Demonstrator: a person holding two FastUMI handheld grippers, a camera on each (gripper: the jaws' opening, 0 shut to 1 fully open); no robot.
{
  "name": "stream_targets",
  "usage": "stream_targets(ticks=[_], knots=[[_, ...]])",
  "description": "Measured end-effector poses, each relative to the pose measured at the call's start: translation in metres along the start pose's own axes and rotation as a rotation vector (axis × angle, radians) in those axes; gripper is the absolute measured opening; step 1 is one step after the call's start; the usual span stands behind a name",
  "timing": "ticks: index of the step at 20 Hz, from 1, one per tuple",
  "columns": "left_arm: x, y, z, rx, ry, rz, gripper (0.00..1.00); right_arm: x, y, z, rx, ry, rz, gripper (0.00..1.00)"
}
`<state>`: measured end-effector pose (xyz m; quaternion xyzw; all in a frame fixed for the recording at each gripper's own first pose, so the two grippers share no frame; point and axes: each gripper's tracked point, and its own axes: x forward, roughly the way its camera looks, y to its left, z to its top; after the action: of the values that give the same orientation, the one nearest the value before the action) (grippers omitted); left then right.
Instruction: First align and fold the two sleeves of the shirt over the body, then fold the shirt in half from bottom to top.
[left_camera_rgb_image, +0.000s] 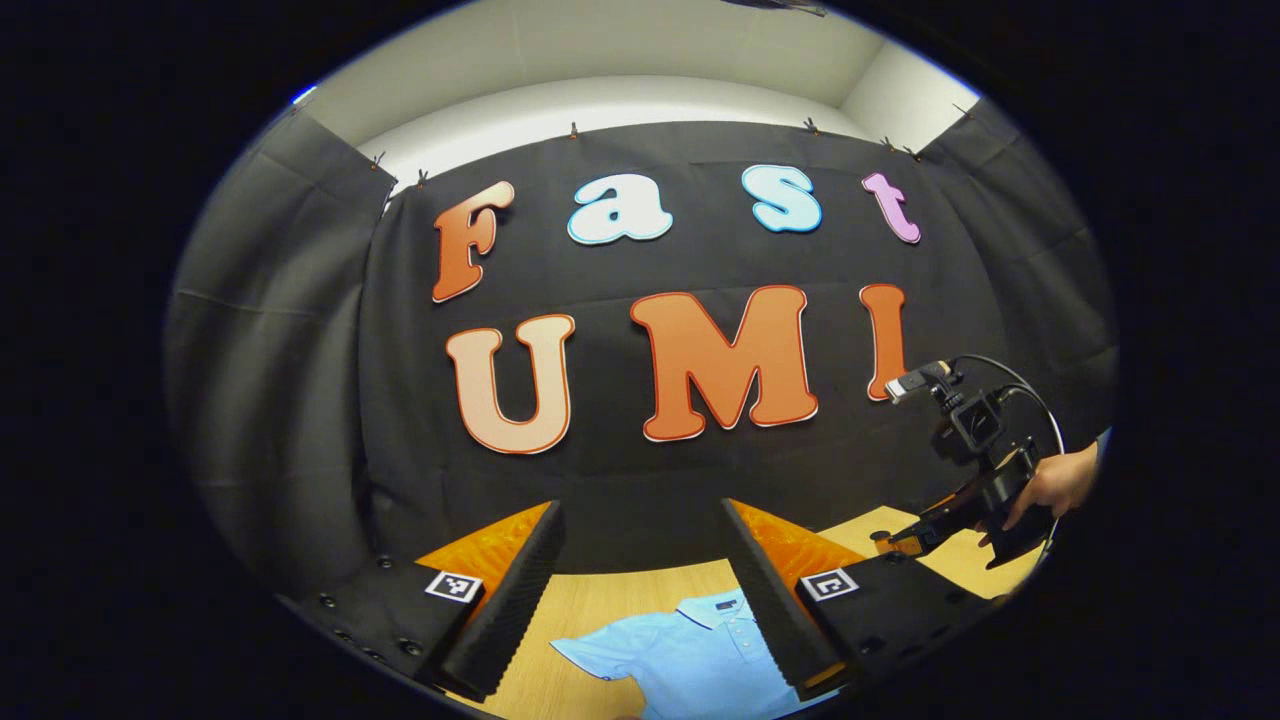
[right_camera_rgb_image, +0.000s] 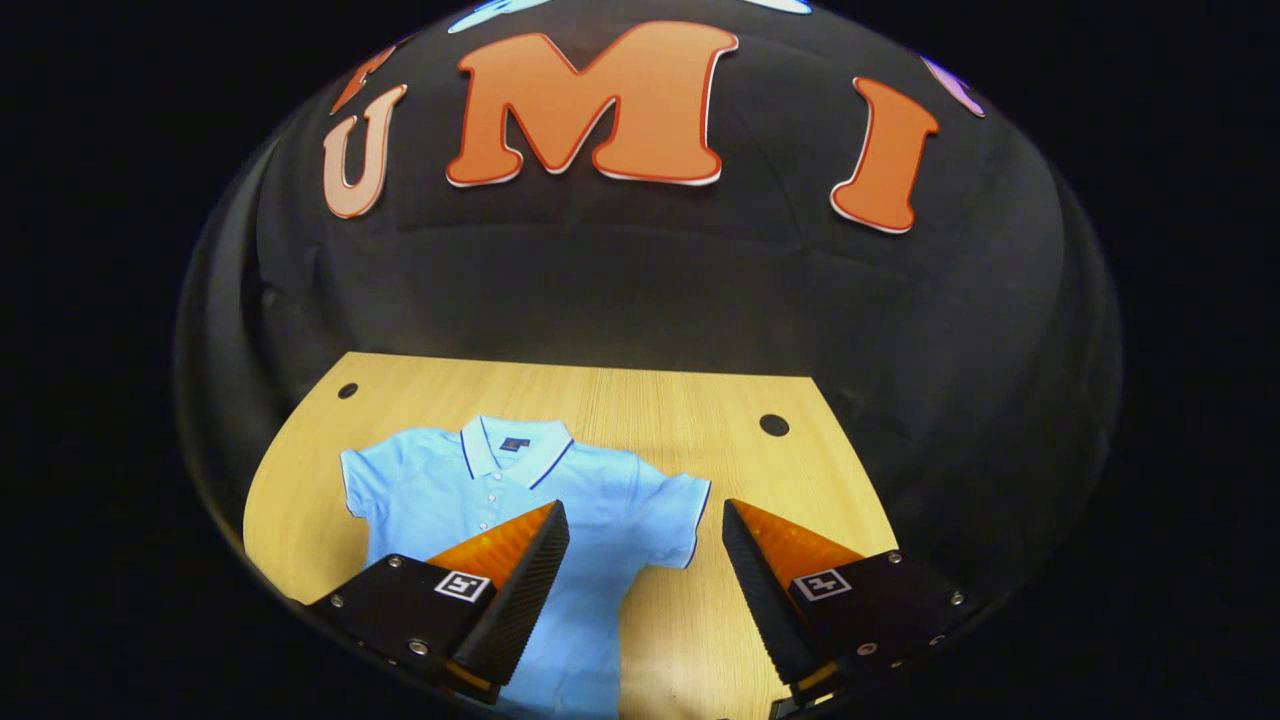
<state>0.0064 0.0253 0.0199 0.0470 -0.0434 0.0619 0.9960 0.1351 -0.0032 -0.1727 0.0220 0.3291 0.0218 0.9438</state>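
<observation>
shirt: light blue polo, flat on the table, front up, collar toward the booth wall; both short sleeves spread out to the sides, not folded.
shirt, left gripper view: collar, placket and one sleeve visible low in frame, between the fingers and partly behind one of them.
collar: dark trim lines, small dark tag inside the neck; buttons down the placket below it.
sleeve near right gripper: lying flat on the wood, dark edging at the cuff, in the gap between the two fingers as seen in the right gripper view.
far sleeve: flat, pointing to the other table edge.
table: pale wood top, two dark round holes near the back edge, black cloth wall right behind.
left gripper: fingers spread wide, nothing between them, above the table and apart from the shirt, aimed mostly at the wall.
right gripper: fingers spread wide, nothing clamped, hovering over the near part of the shirt and sleeve; contact with fabric not evident.
right gripper, left gripper view: off to the side above the table edge, camera and cable on top.
hand: wrapped around that gripper's body.
</observation>
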Motion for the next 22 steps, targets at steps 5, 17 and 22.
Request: stream_targets(ticks=[5,17,22], knots=[[0.009,-0.004,-0.013,0.008,0.044,0.06,1.0,0.055,-0.01,-0.025,0.031,0.161,0.039,0.91],[-0.001,0.0,-0.053,0.023,0.211,0.234,1.0,0.159,-0.031,-0.098,0.054,0.438,0.03,0.86],[-0.004,-0.003,-0.066,0.043,0.261,0.264,1.0,0.182,-0.035,-0.118,0.071,0.491,-0.004,0.76]])
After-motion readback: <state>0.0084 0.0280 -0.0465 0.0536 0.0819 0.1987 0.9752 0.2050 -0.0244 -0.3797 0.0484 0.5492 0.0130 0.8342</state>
